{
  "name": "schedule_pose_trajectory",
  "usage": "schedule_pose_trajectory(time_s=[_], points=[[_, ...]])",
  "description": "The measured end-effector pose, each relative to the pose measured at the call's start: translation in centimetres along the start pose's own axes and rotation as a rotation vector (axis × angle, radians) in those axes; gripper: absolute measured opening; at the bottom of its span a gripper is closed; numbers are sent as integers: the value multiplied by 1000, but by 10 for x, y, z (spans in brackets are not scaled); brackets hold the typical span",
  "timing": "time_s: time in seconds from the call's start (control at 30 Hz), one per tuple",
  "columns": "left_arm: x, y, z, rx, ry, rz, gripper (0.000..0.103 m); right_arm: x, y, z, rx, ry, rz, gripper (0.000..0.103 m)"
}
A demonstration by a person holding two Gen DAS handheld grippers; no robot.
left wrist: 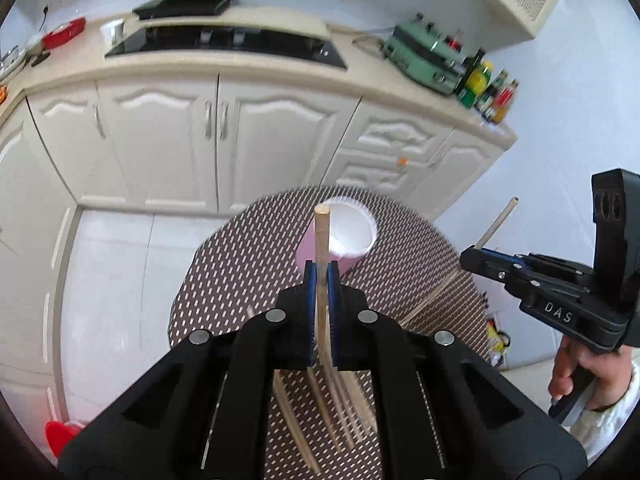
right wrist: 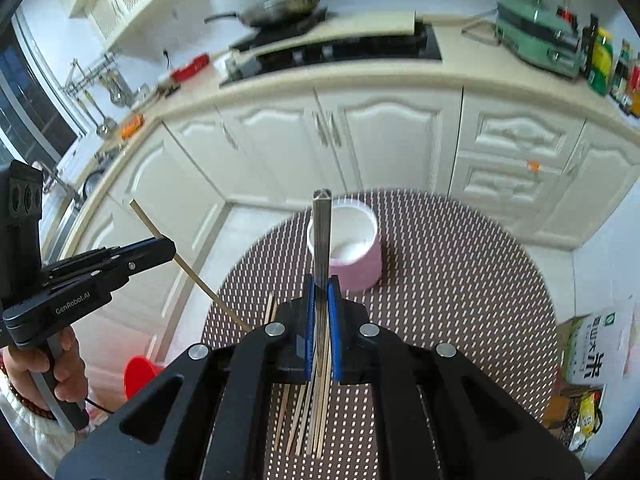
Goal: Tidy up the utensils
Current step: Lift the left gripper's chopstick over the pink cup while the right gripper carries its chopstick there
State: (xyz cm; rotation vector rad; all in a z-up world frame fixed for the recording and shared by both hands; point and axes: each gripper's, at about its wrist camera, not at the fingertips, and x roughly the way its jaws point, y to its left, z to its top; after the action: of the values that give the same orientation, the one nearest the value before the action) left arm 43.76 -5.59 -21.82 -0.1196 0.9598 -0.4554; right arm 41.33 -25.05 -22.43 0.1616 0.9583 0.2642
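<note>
two wrist views look down over a round bench (right wrist: 460,264) covered with a brown mat of pale dashes, in a kitchen with cream cabinets.

in the left wrist view, the left gripper (left wrist: 321,276) is clamped on a pale wooden chopstick (left wrist: 321,236), which stands up between the blue pads with its blunt end pointing away from the camera. the same left gripper (right wrist: 170,246) shows at the left edge of the right wrist view, held by a hand (right wrist: 60,372), the thin stick slanting through its tip.

in the right wrist view, the right gripper (right wrist: 321,292) is clamped on a silver metal chopstick (right wrist: 321,236) with a squared, ridged shaft, also standing up between the pads. this right gripper (left wrist: 470,258) appears at the right edge of the left wrist view, held by the other hand (left wrist: 588,372).

a pink cup (right wrist: 352,252) with a white inside stands upright on the bench, just beyond both held sticks. a loose bunch of wooden chopsticks (right wrist: 316,412) lies flat on the mat below the grippers, partly hidden by them and blurred.

behind, the counter carries a black hob (right wrist: 352,50) with a wok (right wrist: 284,8), and a green appliance (right wrist: 536,40) beside bottles.
</note>
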Motion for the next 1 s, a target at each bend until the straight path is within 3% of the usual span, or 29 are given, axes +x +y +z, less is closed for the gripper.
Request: schedule_pose_trajectory(time_s=[0.2, 0.5, 0.77, 1.0], points=[[-17, -12, 36, -39, -122, -38, 6, -23, 0, 29, -14, -118, -9, 5], [-18, -19, 68, -91, -249, -22, 6, -40, -5, 64, -29, -254, -18, 5], [18, -25, 69, -62, -219, 19, 6, -8, -16, 67, -23, -234, -31, 5], [50, -25, 52, -19, -138, 60, 6, 14, -23, 55, -9, -165, -30, 5]])
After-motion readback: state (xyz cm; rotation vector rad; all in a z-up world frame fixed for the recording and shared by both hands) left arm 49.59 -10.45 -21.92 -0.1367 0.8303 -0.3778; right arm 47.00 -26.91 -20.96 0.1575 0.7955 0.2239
